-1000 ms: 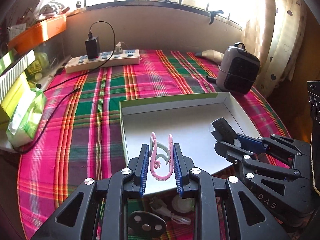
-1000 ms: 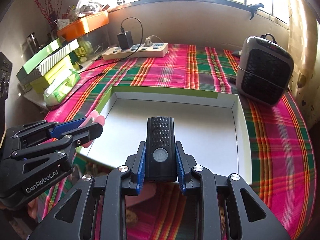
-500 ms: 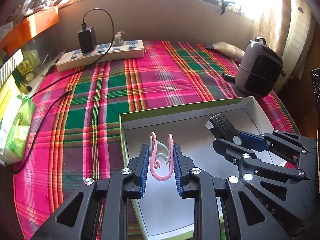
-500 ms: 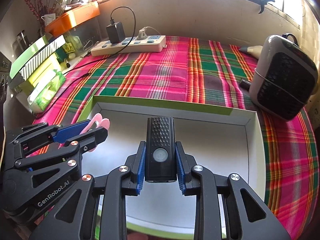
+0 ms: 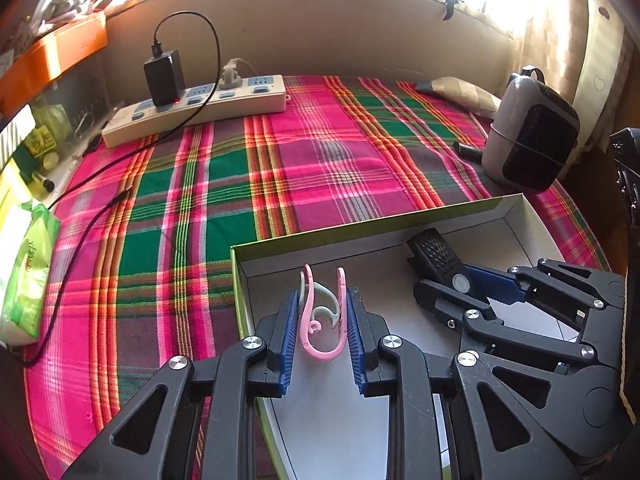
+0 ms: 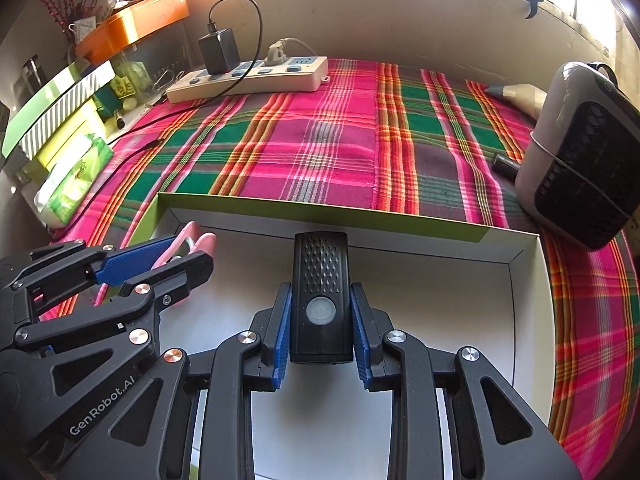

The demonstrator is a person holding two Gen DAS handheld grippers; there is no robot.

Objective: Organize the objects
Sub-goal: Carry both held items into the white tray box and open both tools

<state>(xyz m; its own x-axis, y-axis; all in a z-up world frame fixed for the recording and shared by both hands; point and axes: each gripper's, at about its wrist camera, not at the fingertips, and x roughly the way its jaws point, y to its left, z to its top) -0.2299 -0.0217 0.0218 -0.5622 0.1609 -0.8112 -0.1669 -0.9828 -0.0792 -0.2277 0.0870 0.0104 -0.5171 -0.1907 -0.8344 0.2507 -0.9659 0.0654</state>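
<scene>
Pink plastic hooks (image 5: 320,320), with a pale grey-green one among them, sit clamped between the blue pads of the left gripper (image 5: 320,312), their open ends pointing forward along the fingers. The right gripper (image 6: 320,316) is closed on a black rectangular device with a round button (image 6: 320,292), whose long axis also runs straight out along its fingers.

Both loads hang over the white floor of the shallow box with the green rim (image 6: 320,204), which lies on the plaid tablecloth (image 5: 304,160). The relation that matters is vertical: the box floor is directly beneath each gripper, so I judge that the next move is downward and then a release, not a reach. The left gripper is over the box's left side, near that wall; the right gripper is nearer the middle. The two stand side by side but apart, so the drops should not collide.
</scene>
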